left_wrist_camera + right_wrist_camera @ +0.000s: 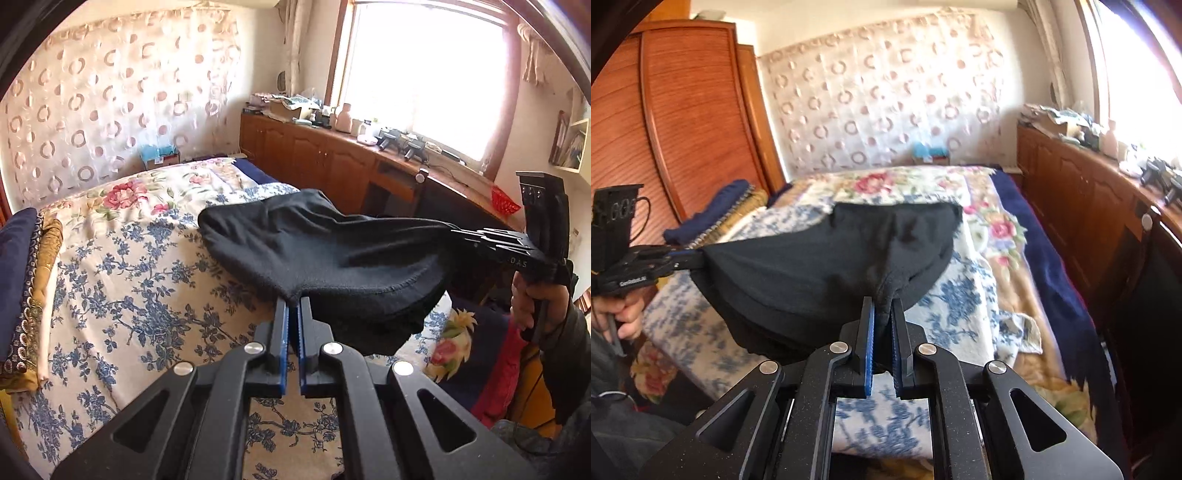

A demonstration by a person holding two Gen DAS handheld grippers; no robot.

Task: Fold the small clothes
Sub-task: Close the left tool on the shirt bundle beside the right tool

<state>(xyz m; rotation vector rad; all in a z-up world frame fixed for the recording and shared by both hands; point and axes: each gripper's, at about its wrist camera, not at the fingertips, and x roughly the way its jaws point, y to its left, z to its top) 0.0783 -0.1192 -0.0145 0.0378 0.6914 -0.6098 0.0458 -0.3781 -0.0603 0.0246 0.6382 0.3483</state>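
I hold a black garment (325, 251) up between my two grippers, above the bed (122, 266). My left gripper (294, 301) has its blue-padded fingers (282, 325) pinched together on one near corner of the cloth, the fabric bunching to a point right at the tips. My right gripper (883, 306) is clamped the same way on the other near corner, with a fold of the black fabric squeezed between its pads (870, 332). In the left wrist view the right gripper shows side-on at the far right, its fingers nipping the stretched edge, with my hand (535, 306) wrapped around the handle. In the right wrist view the left gripper appears at the left edge, gripped by my other hand (624, 314).

The garment hangs stretched between the two grips and sags in the middle; its far end droops towards the floral bedspread (960, 295), though I cannot tell whether it touches. Folded dark blue and gold textiles (26, 291) lie stacked along the left side of the bed. A wooden cabinet (314, 155) cluttered with small items runs under the bright window (424, 74), and a circle-patterned curtain (110, 99) hangs behind the bed. A wooden wardrobe (683, 122) stands at the left in the right wrist view.
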